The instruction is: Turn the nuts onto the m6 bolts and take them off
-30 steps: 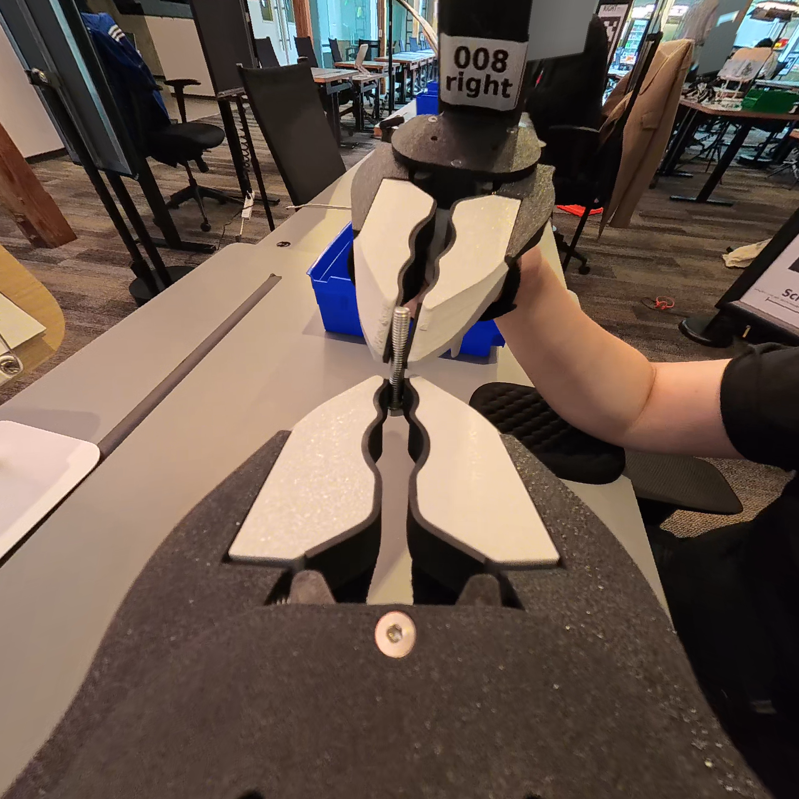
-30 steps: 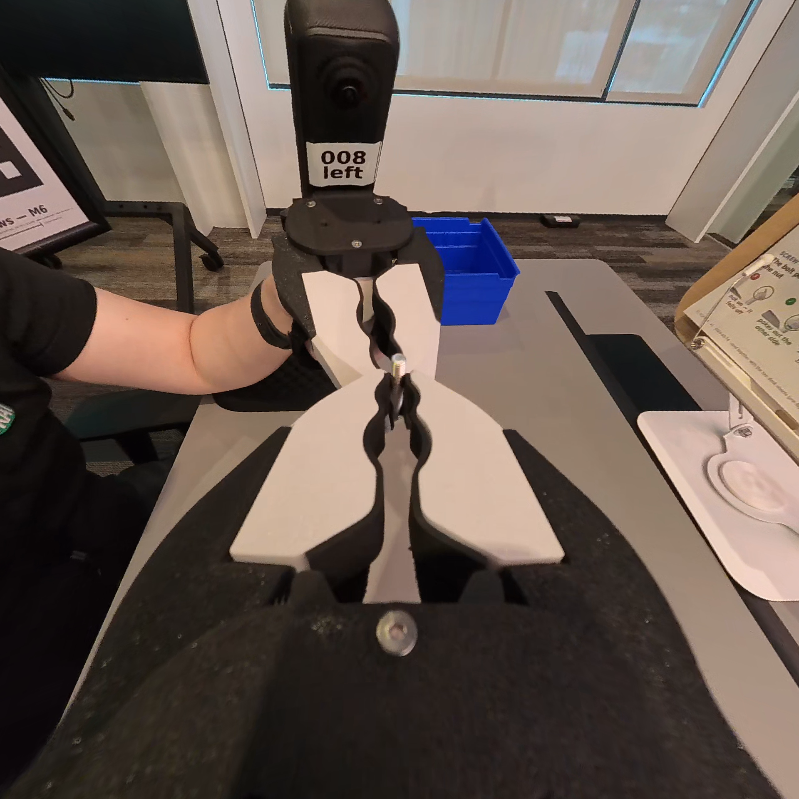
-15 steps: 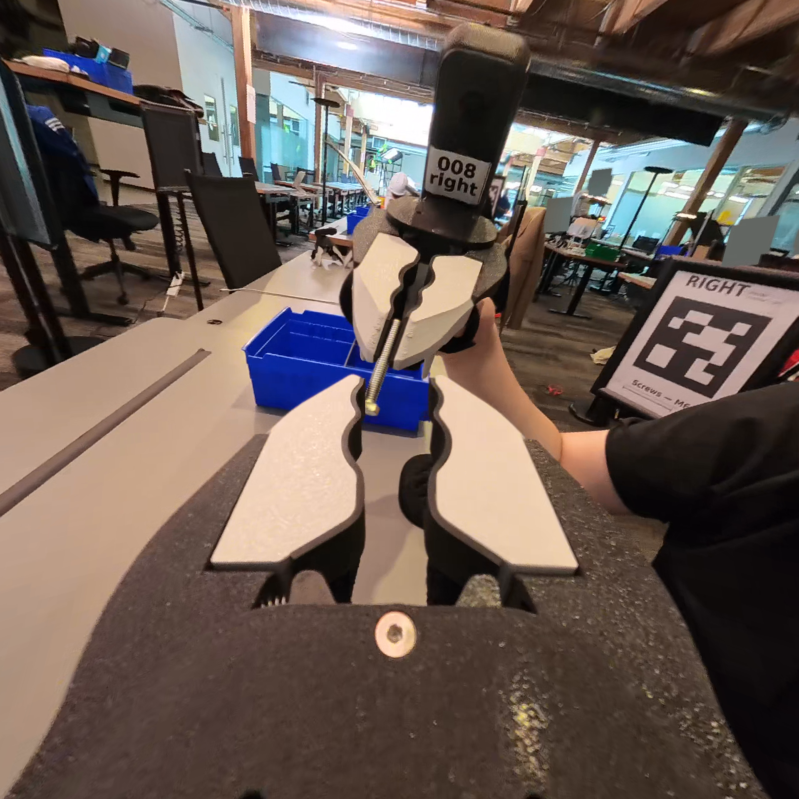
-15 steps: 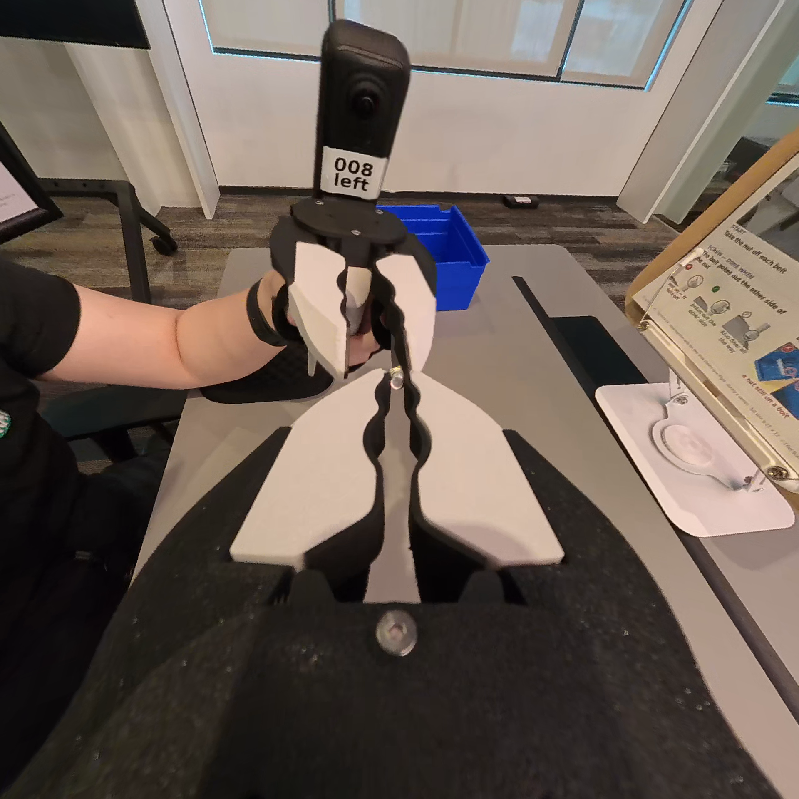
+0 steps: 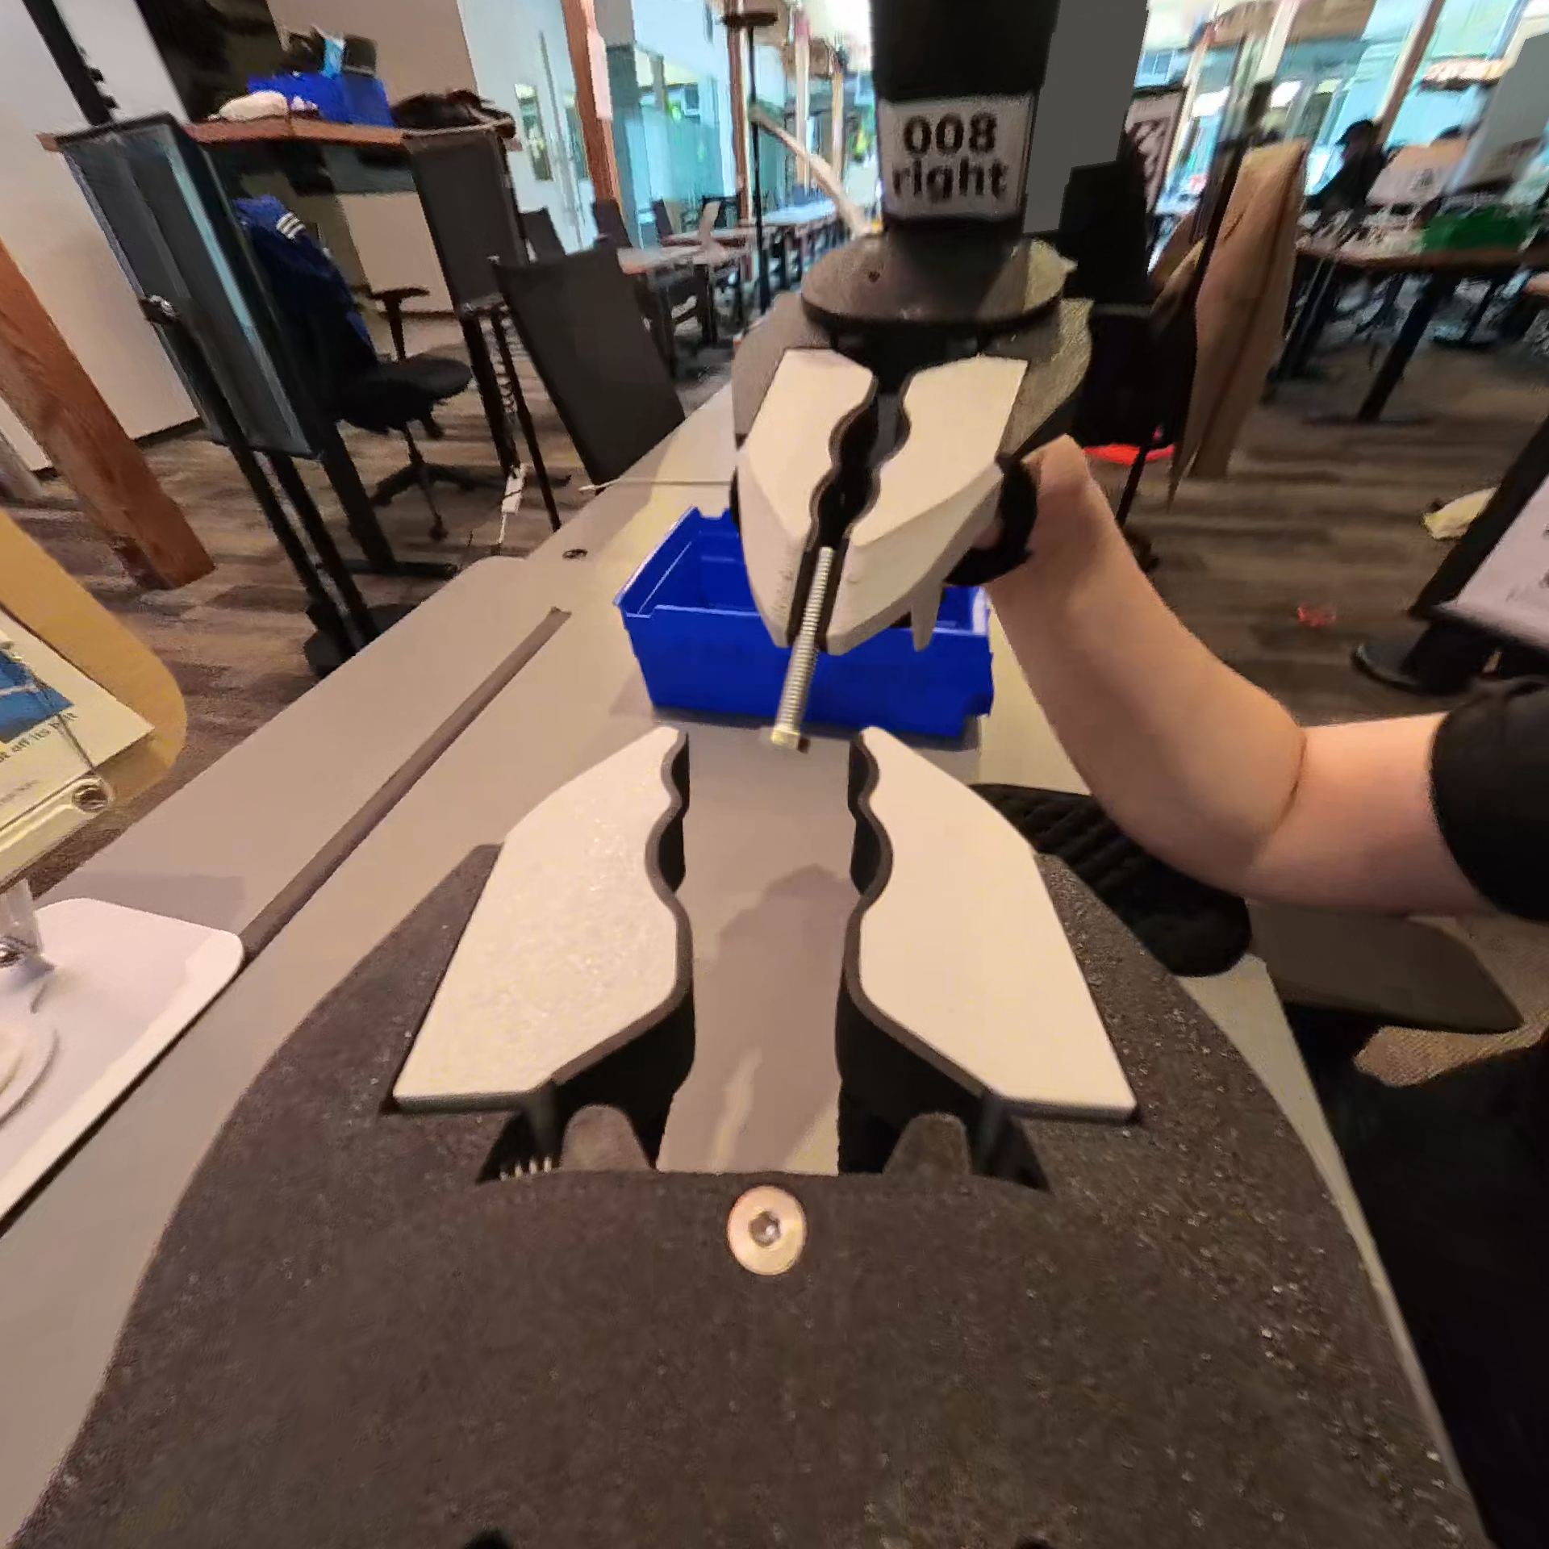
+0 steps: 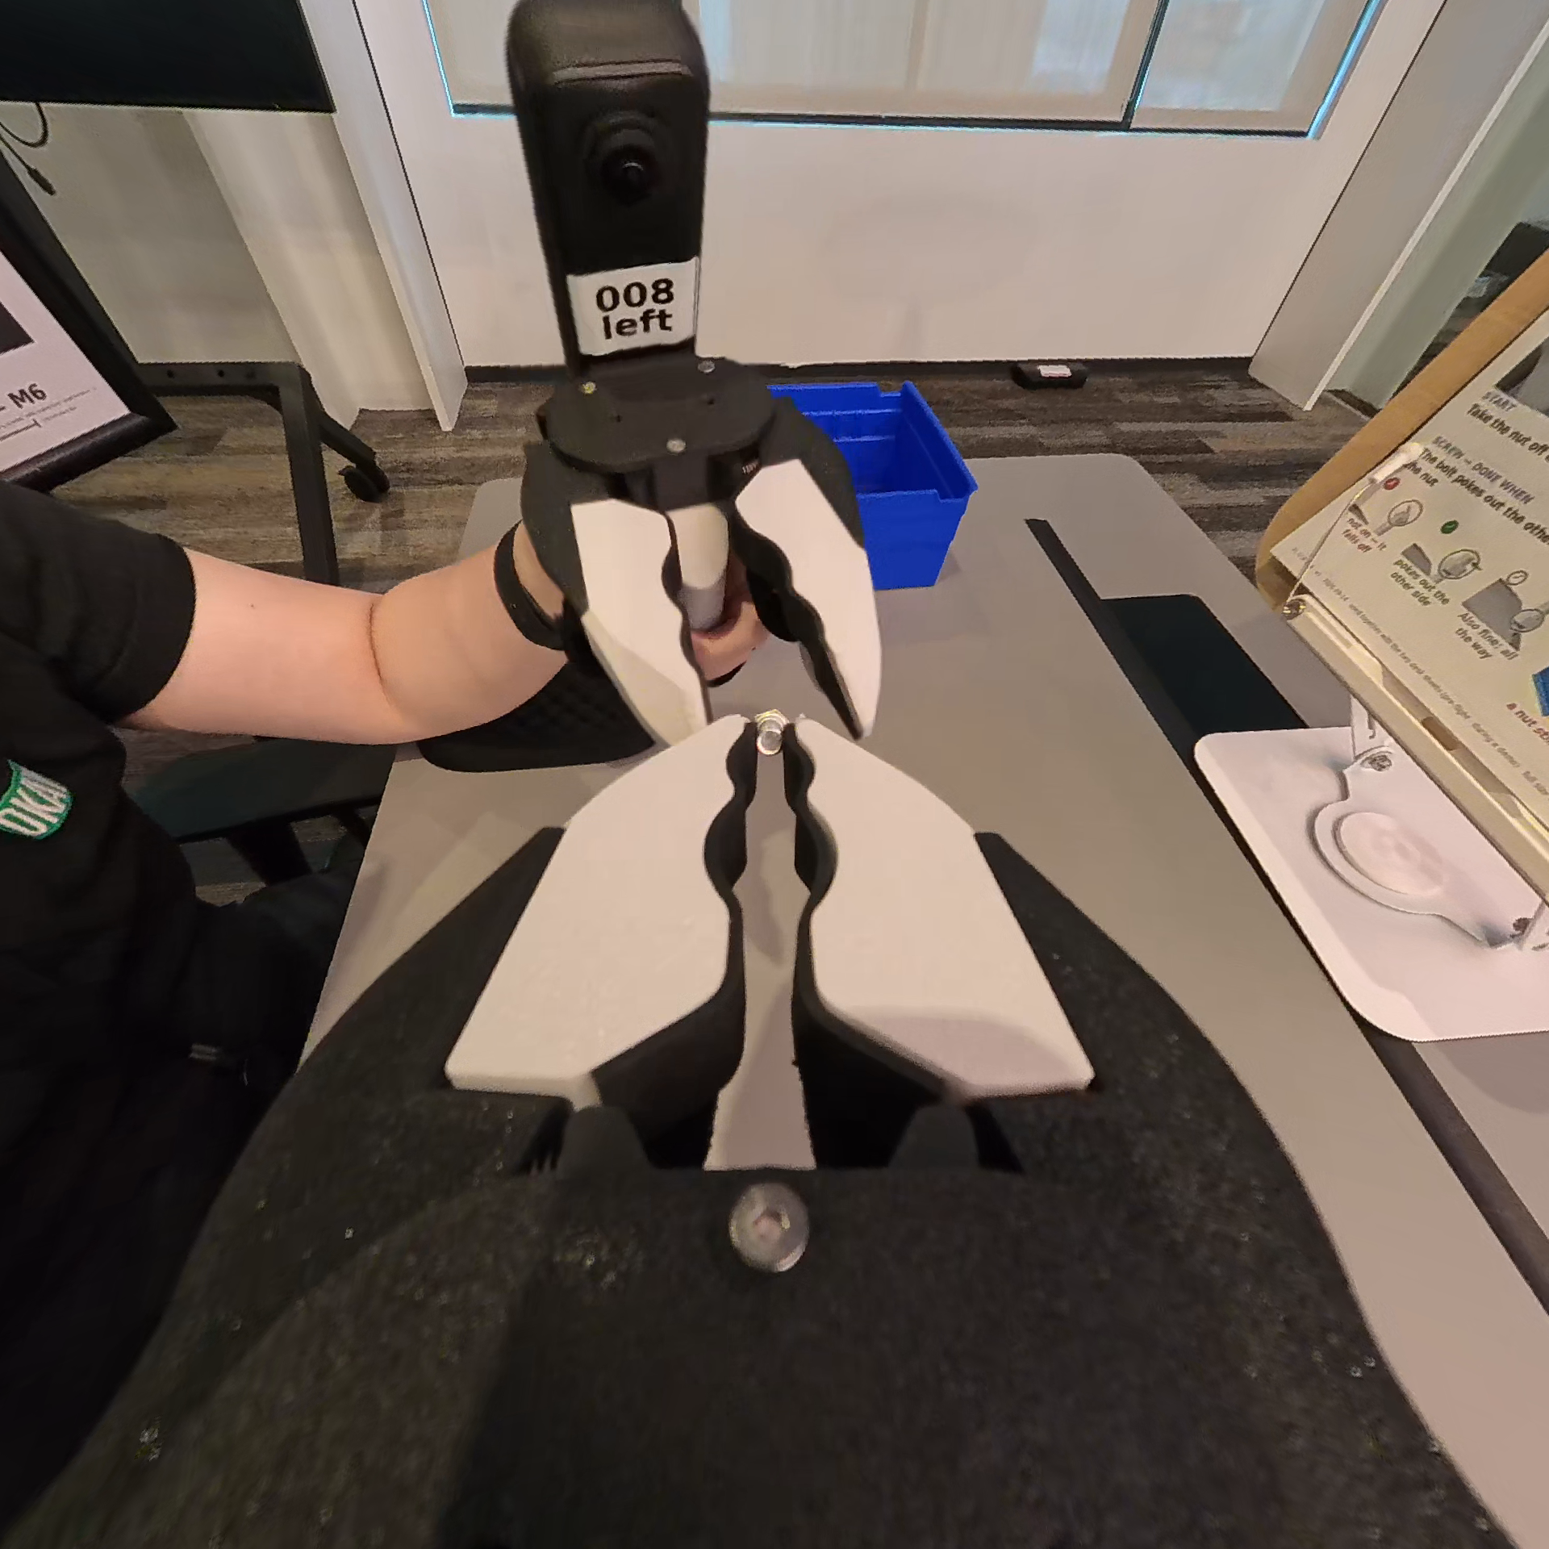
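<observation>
— Grey bench [image 5: 352, 805] under both claws, open office behind. What's nearest you?

— Left claw [image 5: 767, 746], spread wide with nothing between its fingers; bare bench shows through the gap. Just past its tips hangs the bolt [image 5: 803, 650], pointing down toward that gap and ending a little short of it.

— Who has the bolt?

— Right claw [image 6: 769, 733]. It's pinched closed on the bolt near the tips, so most of the threaded length sticks out free. From its own camera you only see the bolt end-on, a small shiny spot at the tips.

— Is there a nut on it?

— At the low end there's a wider bit [image 5: 786, 736]. Could be a nut, could be the bolt's head; I can't tell from here.

— So what step is this?

— I'd say between grips: the left claw is lined up to take hold at that low end, either to spin a nut along the thread or to pull it clear.

— And next?

— Left claw should move up around that end and close squarely on it, while the right keeps the bolt from turning. Off-centre, it could slip.

— Farther back?

— Blue bin [image 5: 712, 654] on the bench behind the right claw, and a white stand [image 6: 1383, 880] with an instruction card off to one side.
</observation>
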